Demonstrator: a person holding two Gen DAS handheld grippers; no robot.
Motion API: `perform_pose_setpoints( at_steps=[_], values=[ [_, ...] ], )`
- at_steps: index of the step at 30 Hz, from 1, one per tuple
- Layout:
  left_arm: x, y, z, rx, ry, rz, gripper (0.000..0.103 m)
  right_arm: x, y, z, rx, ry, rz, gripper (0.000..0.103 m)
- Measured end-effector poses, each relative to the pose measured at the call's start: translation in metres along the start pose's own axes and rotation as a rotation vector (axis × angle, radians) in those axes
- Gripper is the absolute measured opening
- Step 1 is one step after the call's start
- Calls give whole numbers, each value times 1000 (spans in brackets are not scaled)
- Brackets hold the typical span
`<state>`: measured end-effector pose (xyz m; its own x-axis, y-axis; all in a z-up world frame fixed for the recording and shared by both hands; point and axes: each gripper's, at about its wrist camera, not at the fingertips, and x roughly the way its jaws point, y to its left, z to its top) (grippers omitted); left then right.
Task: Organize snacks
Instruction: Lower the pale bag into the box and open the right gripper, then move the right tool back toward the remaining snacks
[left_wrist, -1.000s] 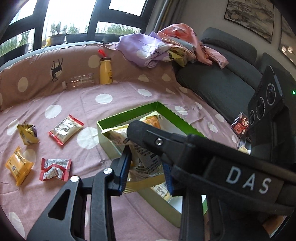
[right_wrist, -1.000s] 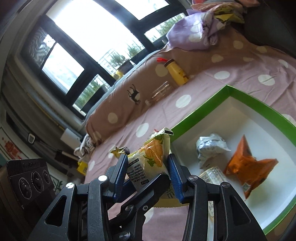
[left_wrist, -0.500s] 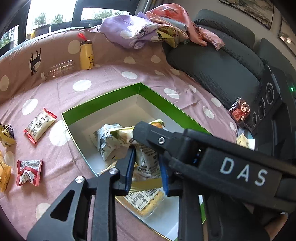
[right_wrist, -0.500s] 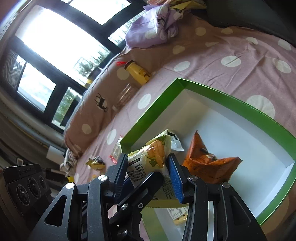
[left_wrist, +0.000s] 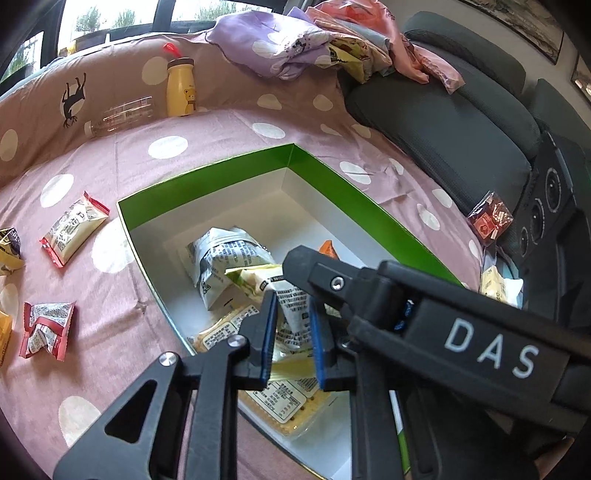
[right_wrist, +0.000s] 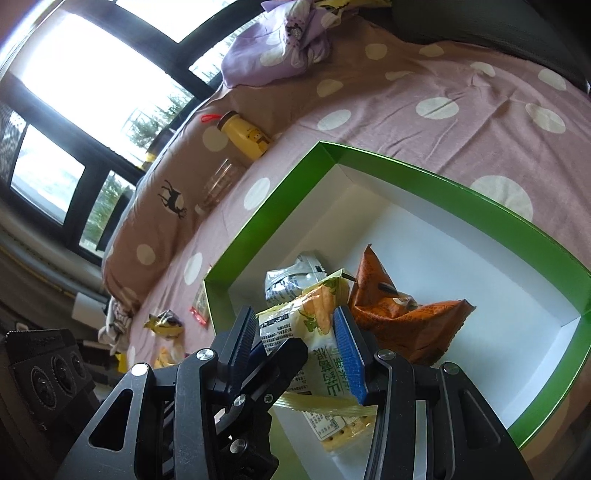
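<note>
Left wrist view: we pinch our left gripper (left_wrist: 291, 338) and right gripper (right_wrist: 301, 350) both closed on one yellow-green snack packet (right_wrist: 314, 325), held low inside the green-rimmed box (left_wrist: 207, 173) on the polka-dot bed (left_wrist: 110, 295), over a grey packet (left_wrist: 225, 258).

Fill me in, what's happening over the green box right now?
Both handheld grippers are clamped on one yellow-green snack packet, holding it low over the green box. The left gripper pinches its printed side and the right gripper grips its body. A grey packet, an orange packet and a cracker pack lie inside. Several snacks, including a red-edged packet, wait on the polka-dot cover.
</note>
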<state>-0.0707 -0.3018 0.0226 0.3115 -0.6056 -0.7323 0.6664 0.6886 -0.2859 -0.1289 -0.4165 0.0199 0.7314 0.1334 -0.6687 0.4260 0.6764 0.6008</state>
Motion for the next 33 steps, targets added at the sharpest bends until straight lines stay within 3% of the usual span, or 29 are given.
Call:
perform_pose_setpoints(
  at_steps=[8, 11, 15, 19, 24, 33],
  values=[
    [-23, 13, 0, -20, -48, 2, 19, -12, 0, 1, 12, -60, 33, 48],
    [-40, 22, -1, -49, -74, 22, 29, -16, 7, 0, -10, -84, 33, 54],
    [-69, 38, -8, -81, -143, 68, 73, -20, 16, -2, -19, -115, 87, 85],
    [-98, 57, -20, -109, -192, 115, 87, -26, 30, -6, -56, -144, 112, 92],
    [-131, 89, -39, -164, -233, 238, 90, -24, 50, -14, -114, -145, 122, 97],
    [-174, 148, -85, -321, -271, 362, 90, -13, 78, -30, -211, -119, 78, 97]
  ],
)
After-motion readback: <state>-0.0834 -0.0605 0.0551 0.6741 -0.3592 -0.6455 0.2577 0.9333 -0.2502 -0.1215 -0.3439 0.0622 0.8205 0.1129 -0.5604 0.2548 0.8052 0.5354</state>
